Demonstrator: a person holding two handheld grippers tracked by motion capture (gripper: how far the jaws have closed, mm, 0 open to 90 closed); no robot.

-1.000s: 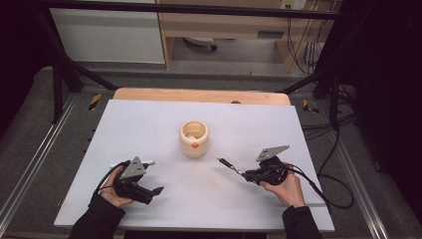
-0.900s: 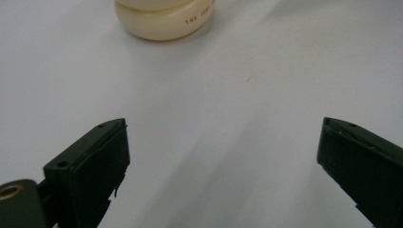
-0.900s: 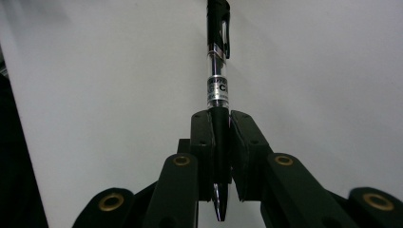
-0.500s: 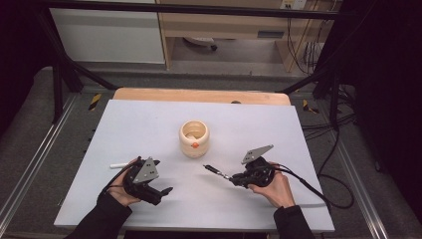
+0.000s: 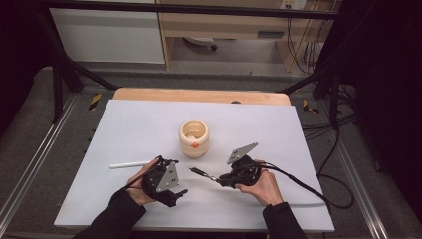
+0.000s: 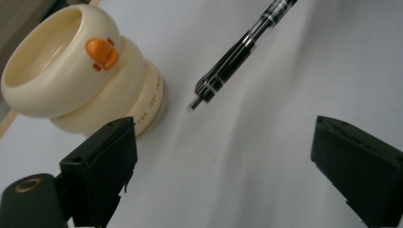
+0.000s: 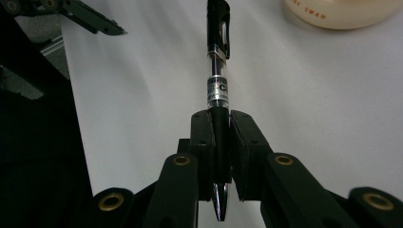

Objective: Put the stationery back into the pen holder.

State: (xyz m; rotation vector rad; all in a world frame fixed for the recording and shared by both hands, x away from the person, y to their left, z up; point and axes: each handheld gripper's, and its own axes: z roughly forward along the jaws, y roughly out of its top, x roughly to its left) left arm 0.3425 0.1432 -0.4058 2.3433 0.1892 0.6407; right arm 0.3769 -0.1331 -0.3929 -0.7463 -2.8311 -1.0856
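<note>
My right gripper [image 7: 221, 137] is shut on a black pen [image 7: 217, 71] near its tip end, the clip end pointing away from it. From above, the right gripper [image 5: 225, 178] holds the pen [image 5: 201, 173] just over the white table, aimed left toward my left gripper [image 5: 175, 185]. The left gripper [image 6: 228, 161] stands open with nothing between its jaws; the pen's clip end [image 6: 237, 52] hangs a little beyond them. A cream duck-faced cup [image 5: 194, 138] stands upright behind both grippers, and it sits to the left in the left gripper view [image 6: 81, 71].
A white stick [image 5: 130, 164] lies flat on the table left of my left hand. The white tabletop [image 5: 278, 124] has a wooden strip [image 5: 199, 94] along its far edge. The right gripper's cable [image 5: 308, 191] trails off to the right.
Both hands have moved toward the table's middle. The right gripper carried the pen left; the left gripper shifted right, uncovering the white stick.
</note>
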